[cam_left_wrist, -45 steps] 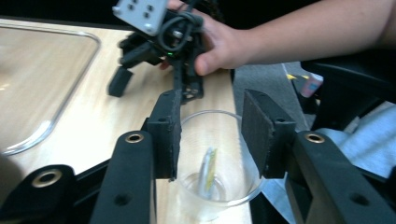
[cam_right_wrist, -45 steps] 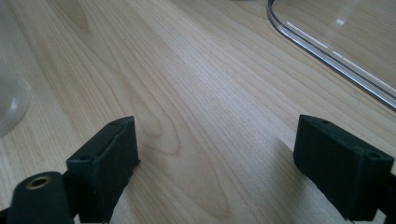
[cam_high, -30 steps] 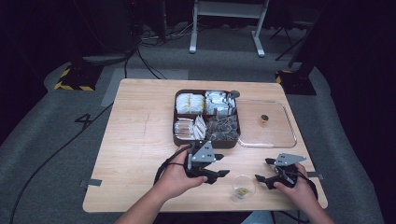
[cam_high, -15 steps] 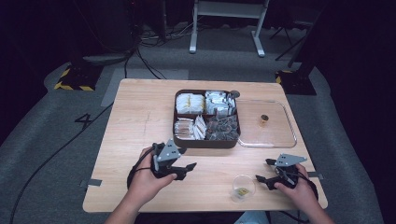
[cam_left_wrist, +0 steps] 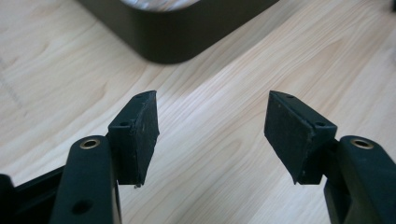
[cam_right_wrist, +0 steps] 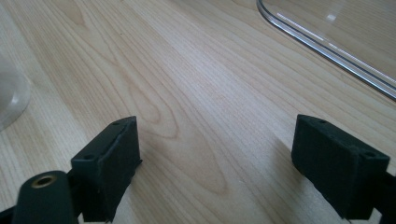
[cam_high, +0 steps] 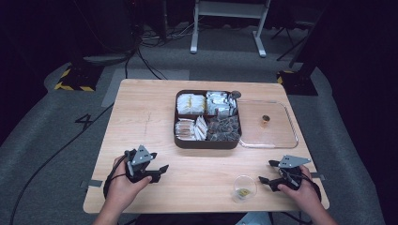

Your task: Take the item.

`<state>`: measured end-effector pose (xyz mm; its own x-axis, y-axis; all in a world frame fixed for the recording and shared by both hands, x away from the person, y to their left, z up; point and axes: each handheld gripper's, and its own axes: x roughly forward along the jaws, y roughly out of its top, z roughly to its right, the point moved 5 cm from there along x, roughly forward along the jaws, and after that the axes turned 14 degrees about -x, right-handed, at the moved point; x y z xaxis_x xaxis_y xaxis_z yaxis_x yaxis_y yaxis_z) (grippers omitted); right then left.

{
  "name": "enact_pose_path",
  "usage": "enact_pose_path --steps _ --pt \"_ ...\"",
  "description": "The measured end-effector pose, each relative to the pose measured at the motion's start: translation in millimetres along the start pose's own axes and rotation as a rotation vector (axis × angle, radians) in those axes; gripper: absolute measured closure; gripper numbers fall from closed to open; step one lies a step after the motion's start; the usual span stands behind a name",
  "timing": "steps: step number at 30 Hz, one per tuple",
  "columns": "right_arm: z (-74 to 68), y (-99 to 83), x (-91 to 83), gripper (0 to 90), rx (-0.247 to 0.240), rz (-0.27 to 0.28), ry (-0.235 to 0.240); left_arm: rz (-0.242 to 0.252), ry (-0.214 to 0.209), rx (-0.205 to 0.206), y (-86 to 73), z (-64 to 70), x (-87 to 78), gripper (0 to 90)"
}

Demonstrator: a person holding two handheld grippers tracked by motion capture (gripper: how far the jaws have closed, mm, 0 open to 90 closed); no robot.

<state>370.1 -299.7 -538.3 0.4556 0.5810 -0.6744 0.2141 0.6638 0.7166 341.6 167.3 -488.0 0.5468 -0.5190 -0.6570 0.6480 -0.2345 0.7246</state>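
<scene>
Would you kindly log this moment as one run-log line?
left gripper: open, empty | right gripper: open, empty, beside cup | compartment box: untouched

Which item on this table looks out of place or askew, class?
The clear lid lies off the dark compartment tray, flat on the table beside it, so the tray's packets are uncovered. Nothing looks spilled or damaged; the small clear cup stands upright near the right gripper.

Table (cam_high: 141, 117) brightly lit, surroundings dark; high view soft; gripper views sharper.
</scene>
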Motion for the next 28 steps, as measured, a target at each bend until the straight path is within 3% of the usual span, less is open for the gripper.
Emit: enact_pose_path --steps 7,12,15,17,21,24,28 --pt "0.1 -2.8 -3.0 15.6 -0.004 -0.001 0.001 -0.050 0.066 -0.071 -18.9 -18.5 4.3 34.5" --pt "0.1 -3.7 -3.9 15.6 -0.008 0.000 0.004 -0.089 0.112 -0.148 -31.8 -30.3 6.6 33.4" --pt "0.2 -4.4 -4.6 15.6 -0.011 0.001 0.004 -0.115 0.135 -0.143 -37.9 -37.4 9.5 31.0" --pt "0.2 -4.5 -4.6 15.6 -0.012 0.003 0.006 -0.120 0.126 -0.143 -39.9 -39.3 12.3 29.1" --pt "0.2 -4.5 -4.6 15.6 -0.012 0.003 0.006 -0.102 0.140 -0.098 -41.3 -43.2 15.9 20.4" --pt "0.3 -4.5 -4.6 15.6 -0.012 0.003 0.006 -0.069 0.130 -0.095 -42.7 -43.4 20.3 10.9" --pt "0.2 -4.4 -4.6 15.5 -0.012 0.002 0.006 -0.069 0.132 -0.095 -42.7 -43.4 20.2 10.8"
